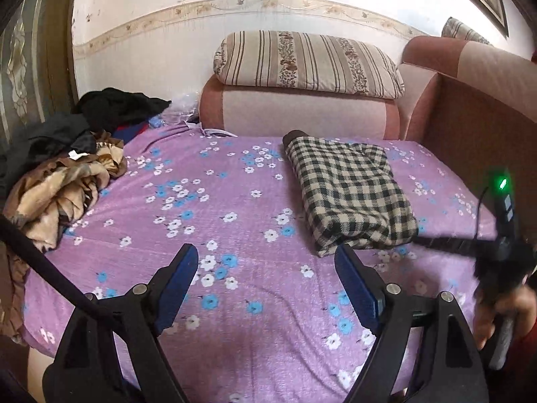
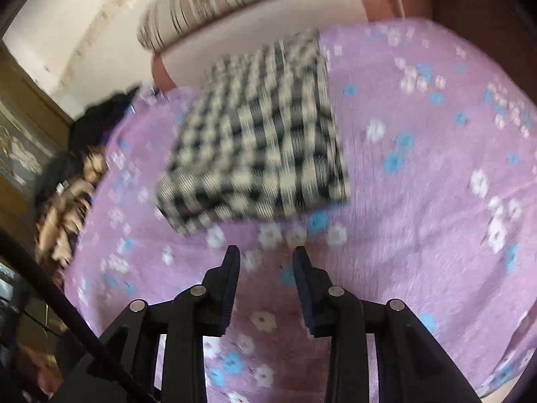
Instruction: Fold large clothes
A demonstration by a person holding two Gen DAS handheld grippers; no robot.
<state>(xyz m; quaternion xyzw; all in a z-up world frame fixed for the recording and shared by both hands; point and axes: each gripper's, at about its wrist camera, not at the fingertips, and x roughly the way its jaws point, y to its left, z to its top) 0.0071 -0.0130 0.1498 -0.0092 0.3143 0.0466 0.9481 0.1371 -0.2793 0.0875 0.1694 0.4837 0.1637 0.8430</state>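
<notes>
Checked garment (image 1: 349, 194) lay folded into a thick rectangle on the purple floral sheet (image 1: 235, 201), right of centre in the left wrist view, one end towards the sofa arm (image 1: 295, 114). Nothing touched it. Left gripper (image 1: 266, 255) hung above the sheet near the garment's near corner, fingers spread wide, nothing between them; blue pads (image 1: 183, 278) visible on the inner faces. Right gripper (image 2: 266, 255) was over bare sheet (image 2: 419, 174) just short of the garment (image 2: 255, 141), fingers parted with a moderate gap, holding nothing. Right wrist view was motion-blurred, so fine detail was lost there. From the left view, the right tool (image 1: 503, 221) showed at the right edge with a green light on, a hand (image 1: 503, 315) gripping its handle; its fingertips were hidden behind the garment's near corner.

Pile of clothes (image 1: 67, 181), tan patterned piece on top of dark ones, sat at the sheet's left edge, well apart from the garment. Striped pillow (image 1: 308, 60) rested on the sofa arm behind the sheet. Black cable (image 1: 43, 258) crossed the lower left corner of the left view.
</notes>
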